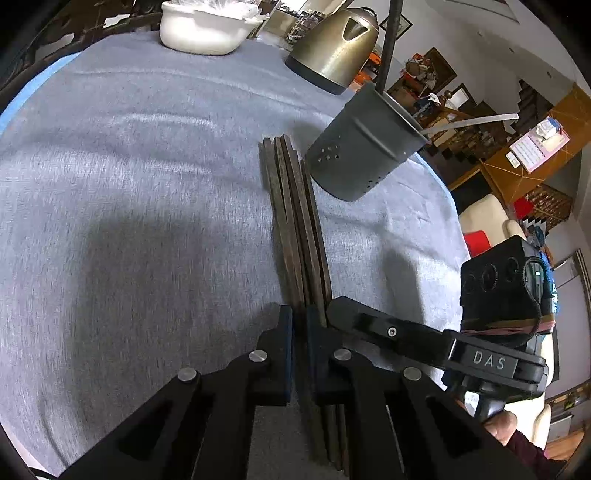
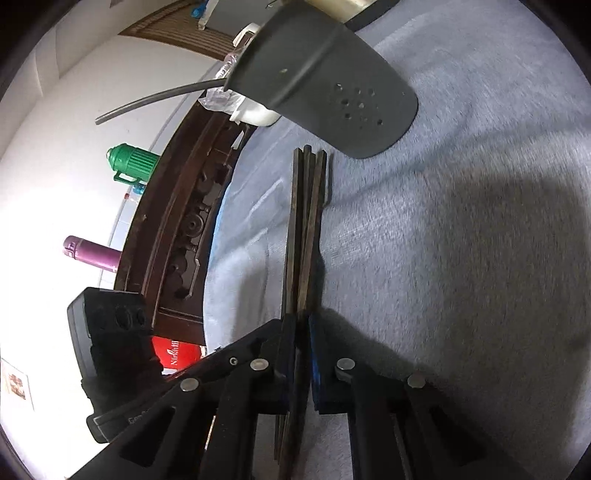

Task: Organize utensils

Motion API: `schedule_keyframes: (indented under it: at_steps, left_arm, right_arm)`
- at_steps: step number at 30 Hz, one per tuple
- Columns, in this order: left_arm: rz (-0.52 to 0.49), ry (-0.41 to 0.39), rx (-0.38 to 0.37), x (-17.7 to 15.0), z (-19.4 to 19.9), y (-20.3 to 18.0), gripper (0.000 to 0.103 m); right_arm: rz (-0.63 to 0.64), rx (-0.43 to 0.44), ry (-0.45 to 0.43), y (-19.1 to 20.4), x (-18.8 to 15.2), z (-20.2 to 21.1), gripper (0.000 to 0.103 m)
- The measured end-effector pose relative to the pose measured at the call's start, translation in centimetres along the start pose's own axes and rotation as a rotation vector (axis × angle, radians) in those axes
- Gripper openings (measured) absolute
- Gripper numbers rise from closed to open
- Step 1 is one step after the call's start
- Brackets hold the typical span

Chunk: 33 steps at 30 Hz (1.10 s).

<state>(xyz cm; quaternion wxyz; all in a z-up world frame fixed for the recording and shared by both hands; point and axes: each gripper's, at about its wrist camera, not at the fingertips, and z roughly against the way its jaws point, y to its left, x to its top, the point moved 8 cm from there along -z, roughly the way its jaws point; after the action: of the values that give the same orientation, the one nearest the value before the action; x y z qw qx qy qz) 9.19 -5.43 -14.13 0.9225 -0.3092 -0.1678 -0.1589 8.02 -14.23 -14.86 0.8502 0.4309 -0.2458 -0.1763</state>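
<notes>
A bundle of several dark wooden chopsticks [image 1: 295, 221] [image 2: 306, 221] lies low along the grey tablecloth [image 1: 147, 184]. Its far ends reach the foot of a dark grey perforated utensil holder [image 1: 365, 147] [image 2: 325, 81]. My left gripper [image 1: 299, 314] is shut on the near part of the bundle. My right gripper [image 2: 303, 321] is shut on the same bundle. It comes in from the right in the left wrist view [image 1: 336, 308], right beside the left fingers. The left gripper [image 2: 273, 328] shows at lower left in the right wrist view. A dark rod [image 1: 388, 44] and a grey flat handle [image 1: 472, 122] [image 2: 159, 99] stick out of the holder.
A metal kettle [image 1: 336, 48] stands just behind the holder, and a white bowl [image 1: 203, 29] sits at the far table edge. Beyond the carved wooden table rim [image 2: 184, 221] are a green flask [image 2: 133, 162] and a purple bottle [image 2: 92, 254].
</notes>
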Motion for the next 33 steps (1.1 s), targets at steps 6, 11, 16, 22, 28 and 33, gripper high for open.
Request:
schedule_keyframes:
  at_steps: [6, 11, 16, 22, 28, 33]
  left_arm:
    - [0.002, 0.012, -0.005, -2.1, 0.7, -0.5, 0.007]
    - [0.012, 0.019, -0.003, -3.7, 1.2, -0.6, 0.006]
    - [0.008, 0.048, -0.024, -5.5, 1.6, -1.3, 0.007]
    - [0.027, 0.008, 0.025, -3.4, 2.5, 0.0, 0.006]
    - [0.036, -0.016, 0.050, 0.0, 1.5, 0.2, 0.046]
    - [-0.040, -0.016, 0.100, 1.5, -0.7, -1.2, 0.047]
  right_arm:
    - [-0.036, 0.027, 0.013, 0.0, -1.4, 0.5, 0.007]
    - [-0.062, 0.038, 0.035, -0.1, -3.2, 1.3, 0.007]
    - [-0.057, 0.029, 0.057, 0.1, -5.0, 1.9, 0.007]
    - [0.000, -0.149, -0.114, -2.4, -2.1, 6.4, 0.007]
    - [-0.033, -0.216, -0.146, -3.3, 0.0, 7.8, 0.011]
    - [-0.015, -0.226, -0.140, -2.7, 1.2, 6.9, 0.012]
